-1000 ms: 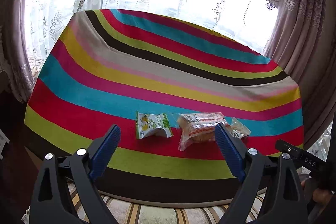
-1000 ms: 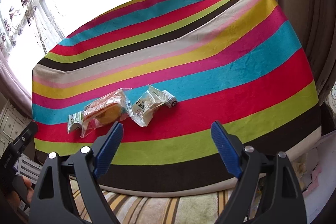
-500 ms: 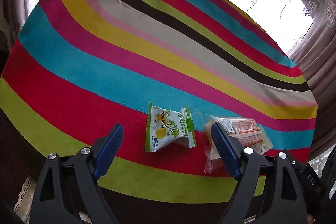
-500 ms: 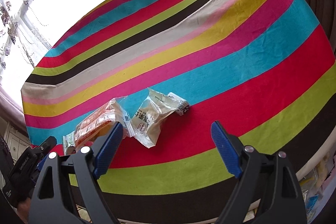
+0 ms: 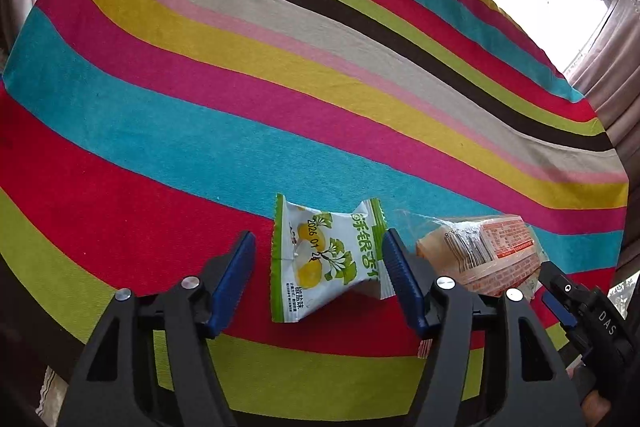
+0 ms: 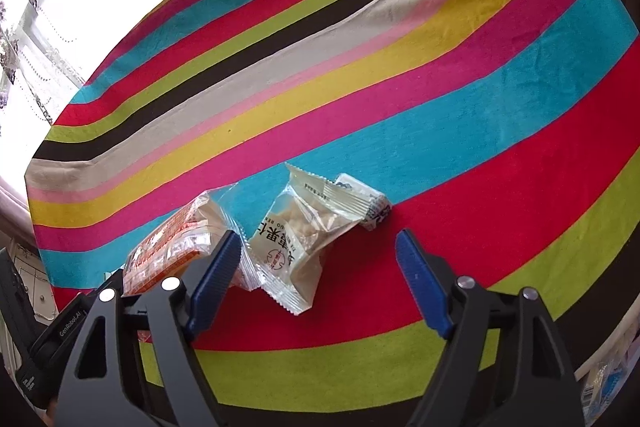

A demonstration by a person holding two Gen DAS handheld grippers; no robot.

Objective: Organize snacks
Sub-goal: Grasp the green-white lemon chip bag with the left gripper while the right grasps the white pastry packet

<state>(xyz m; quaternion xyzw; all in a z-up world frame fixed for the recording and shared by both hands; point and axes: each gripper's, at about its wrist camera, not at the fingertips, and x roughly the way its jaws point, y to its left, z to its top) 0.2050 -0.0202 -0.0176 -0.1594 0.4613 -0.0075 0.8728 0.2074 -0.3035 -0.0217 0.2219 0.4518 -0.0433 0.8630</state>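
On the striped tablecloth (image 5: 280, 75), an orange-printed clear packet (image 5: 484, 255) lies between the two grippers. The left gripper (image 5: 318, 279) is closing around the green-and-white packet (image 5: 324, 259), not yet pinching; the right gripper (image 6: 318, 277) is closing around the pale packet (image 6: 304, 239), untouched.

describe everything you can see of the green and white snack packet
The green and white snack packet is a small sealed pillow pouch of glossy plastic film, with crimped green edges, yellow fruit and green leaves, green characters and a printed date. It lies flat, slightly puffed and skewed, on the red stripe of the striped tablecloth, its top reaching the blue stripe. It sits between the closing fingers of the left gripper, which do not yet press it.
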